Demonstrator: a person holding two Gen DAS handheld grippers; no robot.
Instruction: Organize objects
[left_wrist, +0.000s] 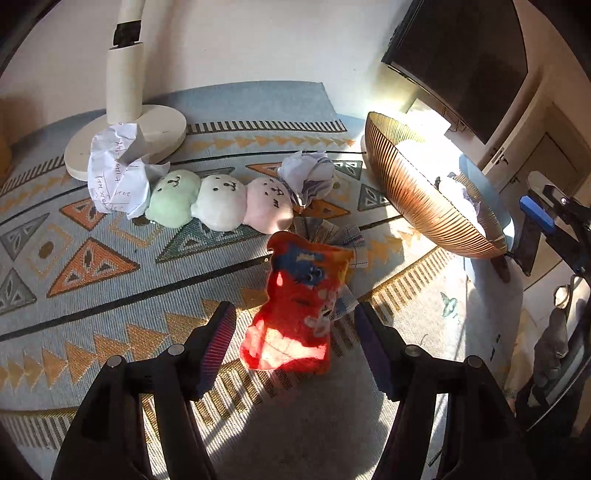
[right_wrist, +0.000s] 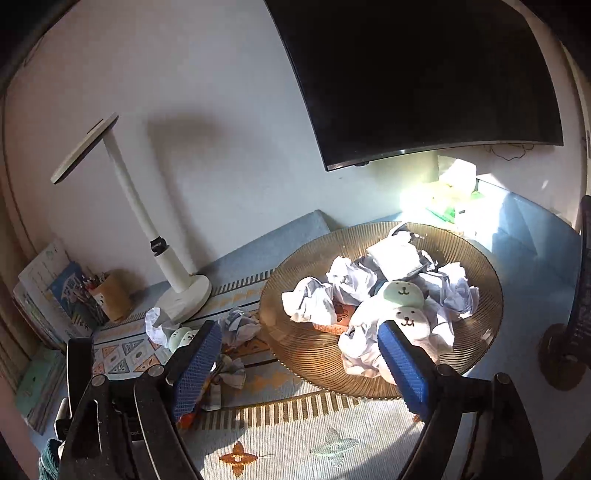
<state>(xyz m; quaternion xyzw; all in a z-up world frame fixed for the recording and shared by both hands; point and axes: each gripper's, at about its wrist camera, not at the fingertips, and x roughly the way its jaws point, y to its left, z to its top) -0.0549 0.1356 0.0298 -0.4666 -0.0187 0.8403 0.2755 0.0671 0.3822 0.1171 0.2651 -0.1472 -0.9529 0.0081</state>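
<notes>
At the far left of the patterned tabletop a white lamp stands on its round base, and a crumpled sheet of written paper rests against that base. Just right of the paper lies a plush of three joined balls, green, white and pink, each with a drawn face, and a second paper wad touches its pink end. Nearer the camera, the left tool has its fingers spread, and a red plush pouch lies on the tabletop between them, touched by neither pad. To the right sits a ribbed amber bowl holding several paper wads and a second plush with green and white faces. The right tool hangs spread wide over the bowl's near rim, holding nothing.
</notes>
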